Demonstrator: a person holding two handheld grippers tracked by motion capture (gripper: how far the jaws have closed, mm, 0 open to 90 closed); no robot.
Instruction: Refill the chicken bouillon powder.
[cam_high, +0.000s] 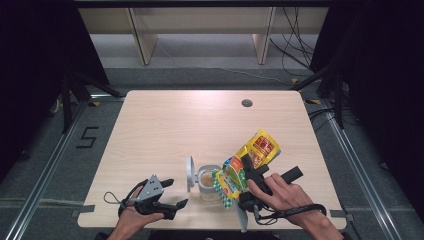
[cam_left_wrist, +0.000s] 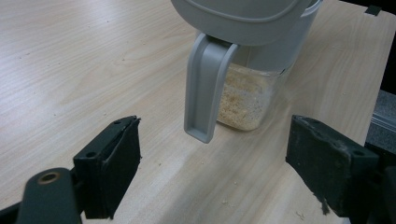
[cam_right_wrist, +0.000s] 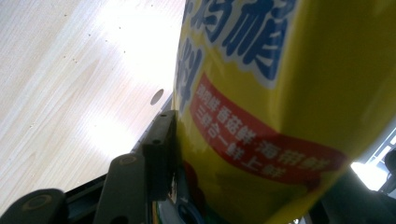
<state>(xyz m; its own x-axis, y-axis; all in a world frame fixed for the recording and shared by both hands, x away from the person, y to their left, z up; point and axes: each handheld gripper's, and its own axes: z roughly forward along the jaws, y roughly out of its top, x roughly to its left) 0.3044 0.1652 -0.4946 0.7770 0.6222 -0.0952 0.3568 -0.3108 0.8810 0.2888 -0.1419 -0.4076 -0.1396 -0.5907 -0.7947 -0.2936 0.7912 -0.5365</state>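
Between the black jaws of the right gripper (cam_high: 248, 167) sits a glossy yellow plastic food pouch (cam_high: 248, 162) with blue lettering and a red band, pinched from both sides; in the right gripper view the left jaw lies flat against the yellow pouch (cam_right_wrist: 280, 93). The pouch is held tilted, its lower, green-checked end hanging at the mouth of a small clear plastic container (cam_high: 207, 181) with a grey rim, which stands near the front edge of the pale wooden table (cam_high: 165, 125) and holds a beige, crumbly powder. The container's grey lid (cam_high: 190, 173) is flipped open and stands upright on its left side. To the left of it, the left gripper (cam_high: 174, 192) rests low over the table with its jaws spread wide and nothing between them; in the left gripper view the clear container (cam_left_wrist: 245, 95) and its grey lid tab (cam_left_wrist: 205, 88) lie just ahead of them, with a few crumbs (cam_left_wrist: 226, 201) on the wood.
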